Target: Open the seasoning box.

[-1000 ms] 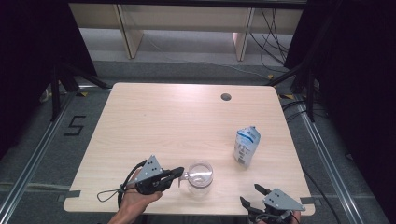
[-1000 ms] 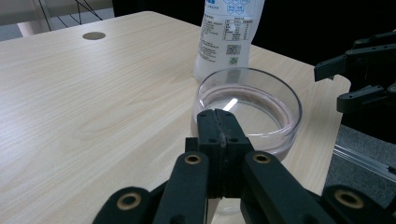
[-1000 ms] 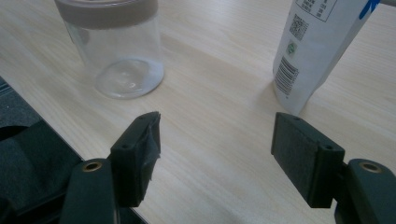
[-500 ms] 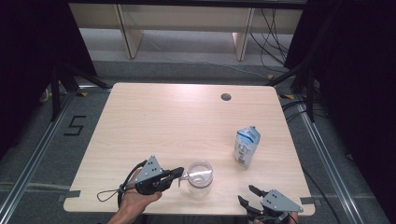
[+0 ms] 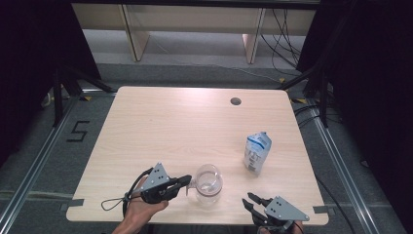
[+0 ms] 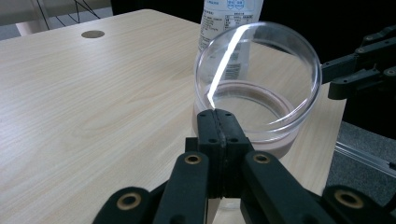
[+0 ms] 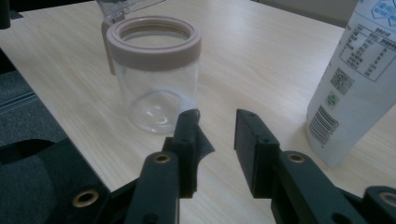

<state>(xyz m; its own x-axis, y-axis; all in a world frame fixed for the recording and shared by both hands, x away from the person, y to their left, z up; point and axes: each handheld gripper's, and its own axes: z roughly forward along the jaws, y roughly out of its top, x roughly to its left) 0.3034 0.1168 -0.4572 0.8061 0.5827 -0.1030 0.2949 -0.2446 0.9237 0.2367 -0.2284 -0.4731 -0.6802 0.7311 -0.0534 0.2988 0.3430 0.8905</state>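
Note left gripper [image 5: 187, 181] clamped fully shut on near edge of clear flip lid [image 6: 259, 70], steadying upright jar [image 5: 208, 181] near front edge of table [image 5: 170, 126], mouth open upward. See right gripper [image 5: 249, 202] empty, jaws just been closing to a narrow gap with nothing between, aimed at jar from its right, near but apart. Expect pouch [image 5: 256, 153], standing farther back on the right, to fall to the right hand, clearly the nearer one.
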